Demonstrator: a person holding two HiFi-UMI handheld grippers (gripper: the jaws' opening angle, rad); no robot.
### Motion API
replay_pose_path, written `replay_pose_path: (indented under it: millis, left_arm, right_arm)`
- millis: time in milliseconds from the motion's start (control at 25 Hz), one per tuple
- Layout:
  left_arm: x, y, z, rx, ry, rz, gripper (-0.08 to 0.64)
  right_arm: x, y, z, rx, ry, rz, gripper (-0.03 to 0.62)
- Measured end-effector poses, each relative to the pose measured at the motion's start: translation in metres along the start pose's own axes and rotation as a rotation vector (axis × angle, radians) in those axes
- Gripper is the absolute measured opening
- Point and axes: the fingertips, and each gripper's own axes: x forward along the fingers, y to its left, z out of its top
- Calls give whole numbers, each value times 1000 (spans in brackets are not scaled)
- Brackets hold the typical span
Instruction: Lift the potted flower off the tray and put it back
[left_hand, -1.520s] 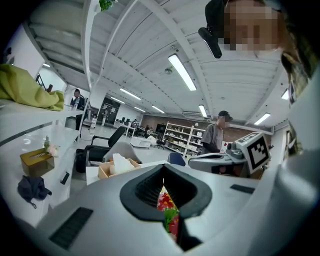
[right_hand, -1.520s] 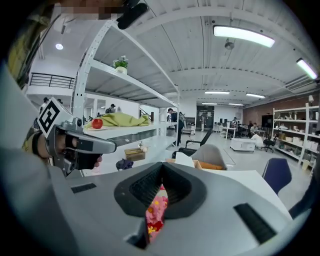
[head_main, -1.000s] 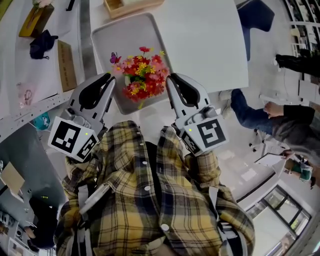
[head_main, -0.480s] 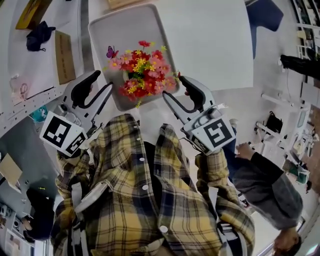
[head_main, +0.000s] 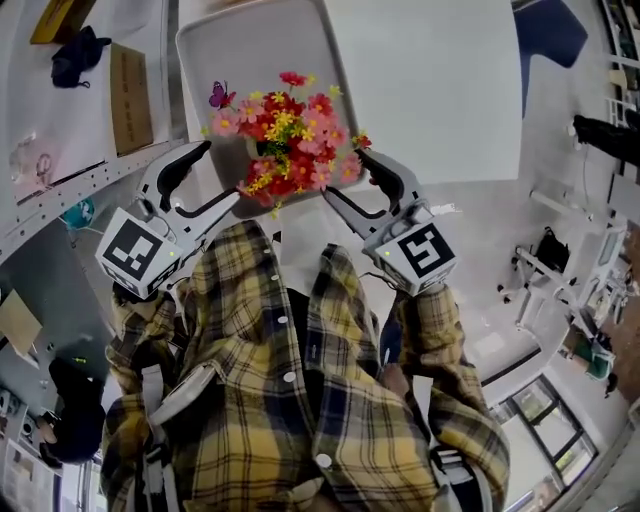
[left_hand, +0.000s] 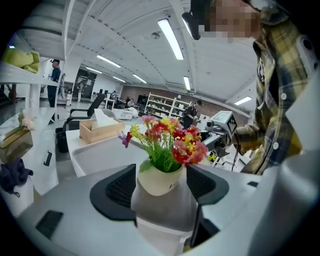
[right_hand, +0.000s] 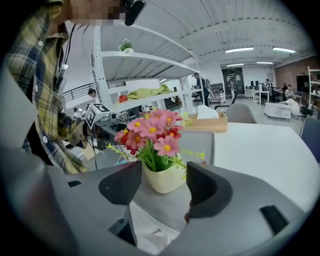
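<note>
A wooden tissue box (left_hand: 102, 131) stands on the white table (head_main: 430, 90), a dark cloth (head_main: 78, 52) well apart.

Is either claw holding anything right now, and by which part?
Nothing is held. The left claw and the right claw have just been opening. The potted flower stands on the tray, its pot showing between each pair of pads, unpressed.

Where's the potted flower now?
Head view, centre: potted flower stands on the tray's near end, flanked by left gripper and right gripper; their jaws have just been opening, nothing gripped.
</note>
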Motion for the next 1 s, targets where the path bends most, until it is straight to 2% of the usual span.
replay_pose_path:
  millis: [160,440,600,720,880,1000]
  left_arm:
    - [16,0,-18,55,46,-9,319]
    - [40,4,-29,74,65,10,328]
    - [48,6,-33,76,71,20,328]
    - [53,7,-33,80,73,17,328]
    - [59,8,-33,79,74,16,328]
    - [60,8,-33,71,72,13,328]
  right_arm:
    - [17,-6,-14,-19,14,10,267]
    - [42,-7,-25,-54,15,24,306]
    - [46,-10,-27,-21,0,29,343]
    - [44,-10,-31,-18,7,31,345]
    - [50,-6,-36,4,9,67,345]
    - [56,-6,-37,55,20,107,345]
